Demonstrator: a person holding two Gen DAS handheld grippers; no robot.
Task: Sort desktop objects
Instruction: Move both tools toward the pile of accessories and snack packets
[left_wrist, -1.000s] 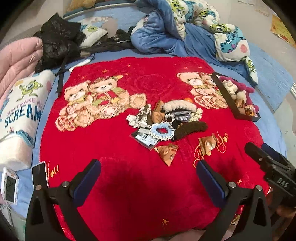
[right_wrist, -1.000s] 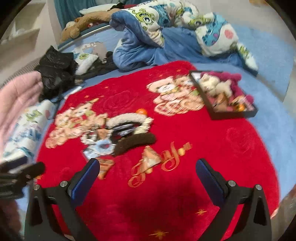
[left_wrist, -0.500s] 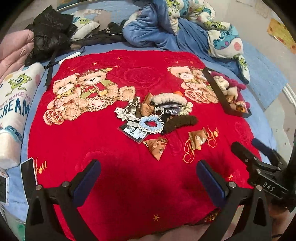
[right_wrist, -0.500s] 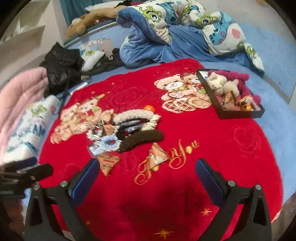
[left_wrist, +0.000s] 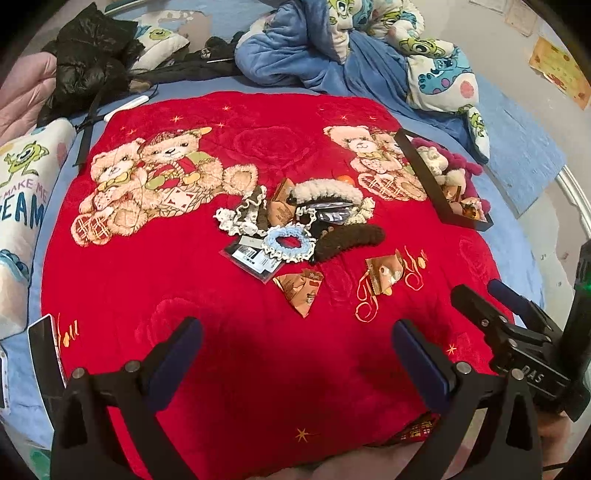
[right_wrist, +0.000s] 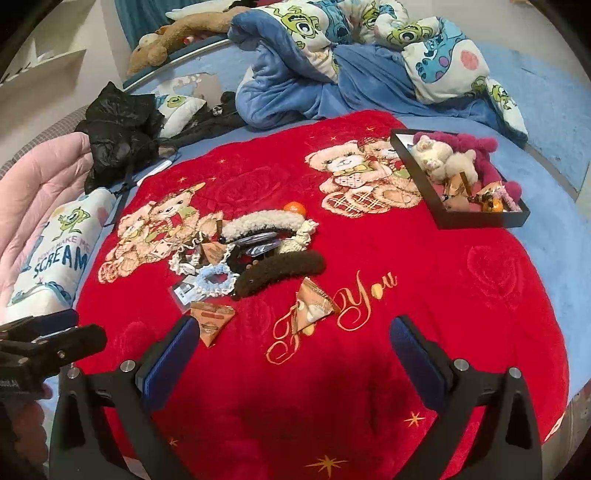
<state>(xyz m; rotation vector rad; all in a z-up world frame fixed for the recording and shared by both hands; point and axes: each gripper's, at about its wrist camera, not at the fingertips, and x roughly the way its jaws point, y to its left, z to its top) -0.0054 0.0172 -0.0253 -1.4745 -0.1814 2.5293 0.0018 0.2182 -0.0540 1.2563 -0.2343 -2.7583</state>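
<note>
A red blanket (left_wrist: 184, 280) with teddy-bear prints is spread over the bed, and a pile of small things is heaped near its middle. In the pile a cream clip (right_wrist: 262, 221) is seen at the far side, with an orange ball (right_wrist: 295, 208) touching its far end. A brown clip (right_wrist: 280, 271) is laid along the pile's near right side, and a blue scrunchie (left_wrist: 289, 243) is set just left of it, partly over a dark tagged card (left_wrist: 251, 256). A frilled scrunchie (left_wrist: 243, 216) lies at the pile's left edge. Two brown triangular packets are found nearer than the pile, apart from it: one (left_wrist: 301, 290) straight before it, the other (left_wrist: 386, 269) to its right, on the gold lettering.

A black tray (right_wrist: 476, 219) is placed well right of the pile, at the blanket's edge, and is filled with plush toys and small wrapped things.

The left gripper (left_wrist: 295, 363) is held above bare blanket, nearer than the pile, with its jaws wide apart and nothing between them. The right gripper (right_wrist: 291, 363) is likewise held with jaws spread and empty, just short of the packets.
</note>
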